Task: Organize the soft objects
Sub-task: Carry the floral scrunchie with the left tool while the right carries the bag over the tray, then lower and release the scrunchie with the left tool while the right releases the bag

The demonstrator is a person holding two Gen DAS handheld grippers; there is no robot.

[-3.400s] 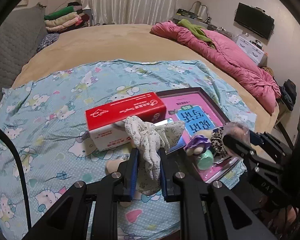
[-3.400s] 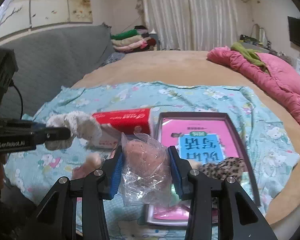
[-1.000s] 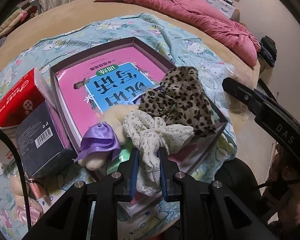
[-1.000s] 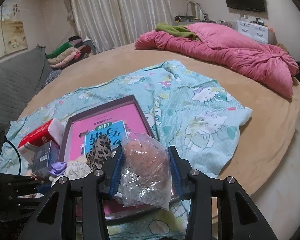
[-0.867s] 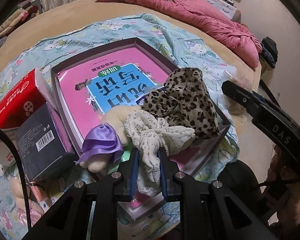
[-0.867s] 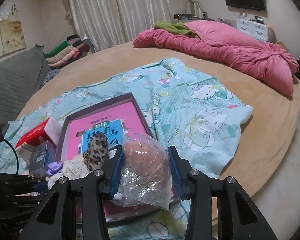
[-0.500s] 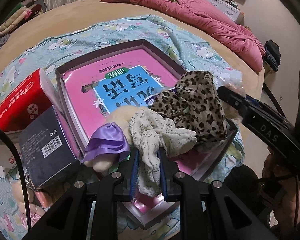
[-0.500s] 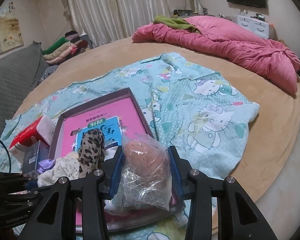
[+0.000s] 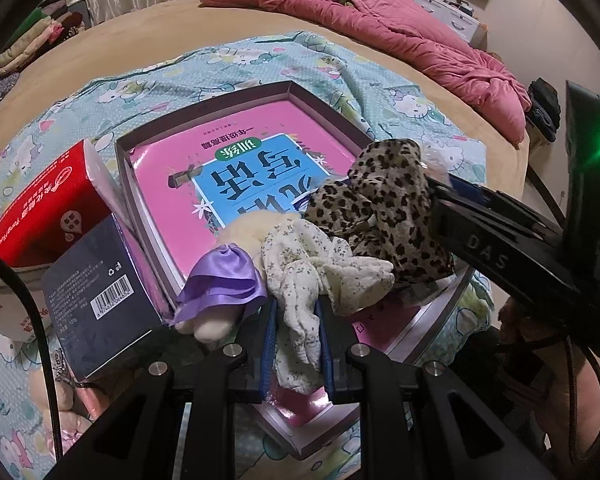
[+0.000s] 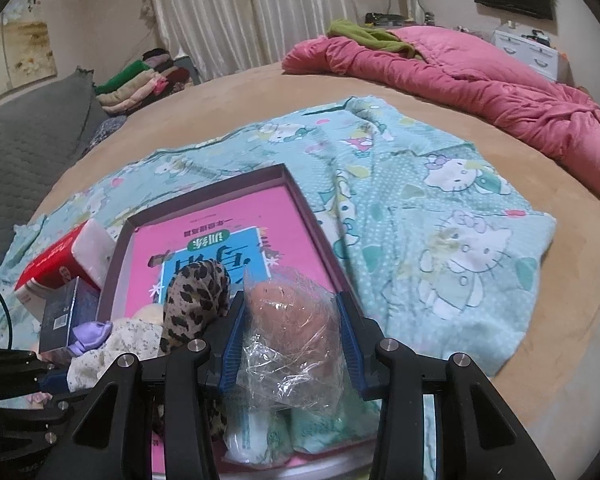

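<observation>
My left gripper [image 9: 296, 312] is shut on a white floral cloth [image 9: 320, 268] and holds it over the near end of a shallow box [image 9: 204, 108] that has a pink book [image 9: 236, 168] inside. A leopard-print cloth [image 9: 384, 208] and a cream soft toy with a purple ribbon [image 9: 220, 284] lie in the box beside it. My right gripper [image 10: 290, 316] is shut on a brown soft object in a clear plastic bag [image 10: 292, 340], low over the box's near right corner [image 10: 320, 236]. The leopard cloth [image 10: 196, 300] sits just left of it.
A red tissue box [image 9: 40, 208] and a dark carton [image 9: 96, 296] stand left of the box. All rest on a Hello Kitty sheet [image 10: 440, 240] on a round tan bed [image 10: 228, 108]. A pink quilt [image 10: 460, 80] lies at the far right. The bed edge is near on the right.
Both grippers have moved from over the sheet to the box's near end and sunk lower. The right gripper with its bag has come in close beside the leopard cloth.
</observation>
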